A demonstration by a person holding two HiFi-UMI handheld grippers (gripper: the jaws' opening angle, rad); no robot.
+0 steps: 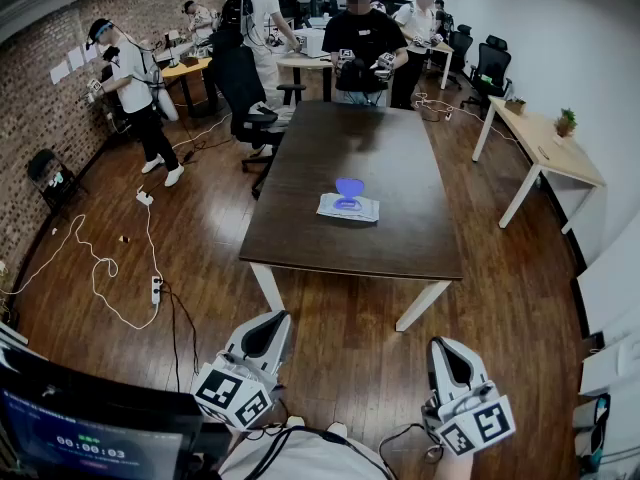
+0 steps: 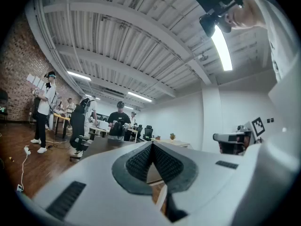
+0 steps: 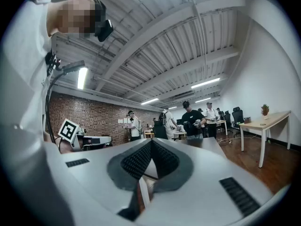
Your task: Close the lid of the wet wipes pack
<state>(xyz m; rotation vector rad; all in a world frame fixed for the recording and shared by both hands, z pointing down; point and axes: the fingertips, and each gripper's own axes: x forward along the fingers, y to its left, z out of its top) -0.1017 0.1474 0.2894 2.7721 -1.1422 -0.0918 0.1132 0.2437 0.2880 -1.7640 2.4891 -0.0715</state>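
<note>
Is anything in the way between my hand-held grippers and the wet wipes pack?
Nothing visible does. Only bare tabletop and floor lie between the wet wipes pack, its lid up, and the left hand-held gripper and right hand-held gripper.

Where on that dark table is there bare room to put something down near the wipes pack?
The table is bare all around the wet wipes pack: the near strip between pack and front edge, both sides, and the long far half behind the raised blue lid. Crowding is only past the far end, where a person stands.
</note>
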